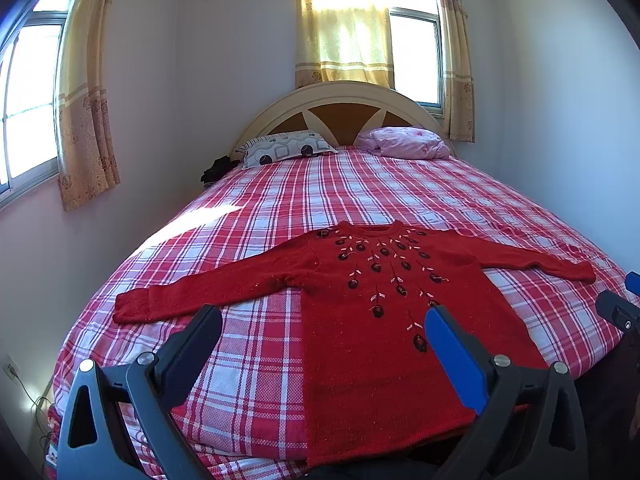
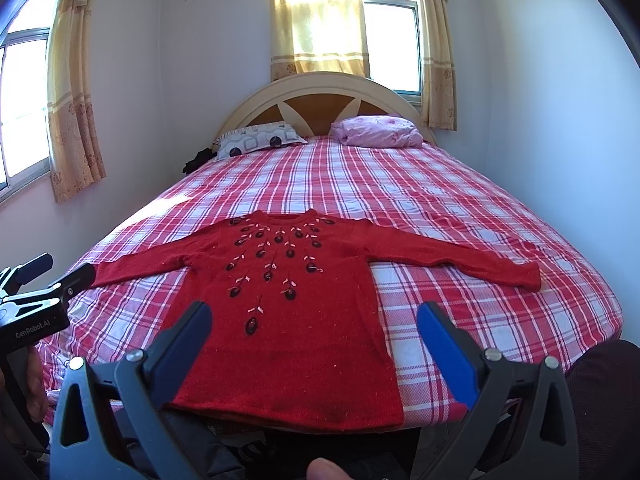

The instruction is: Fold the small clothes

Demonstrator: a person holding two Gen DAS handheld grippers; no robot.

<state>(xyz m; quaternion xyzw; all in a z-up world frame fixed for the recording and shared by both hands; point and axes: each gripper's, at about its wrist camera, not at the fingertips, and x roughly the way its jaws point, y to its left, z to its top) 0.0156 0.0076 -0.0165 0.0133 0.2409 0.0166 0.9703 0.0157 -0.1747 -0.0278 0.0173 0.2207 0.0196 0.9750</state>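
A small red knit sweater (image 1: pixel 372 320) with dark flower embroidery lies flat, front up, on the plaid bed, both sleeves spread out sideways and its hem at the near edge. It also shows in the right wrist view (image 2: pixel 296 312). My left gripper (image 1: pixel 324 328) is open and empty, held above the sweater's lower left part. My right gripper (image 2: pixel 314 324) is open and empty, held above the sweater's lower body. The left gripper shows at the left edge of the right wrist view (image 2: pixel 60 276); part of the right gripper shows at the right edge of the left wrist view (image 1: pixel 620 312).
The bed (image 1: pixel 248 216) has a red and white plaid cover. A patterned pillow (image 1: pixel 284 148) and a pink bundle (image 1: pixel 404 142) lie by the headboard (image 1: pixel 340 104). Walls stand close on both sides. Dark items (image 1: pixel 218 168) sit left of the pillow.
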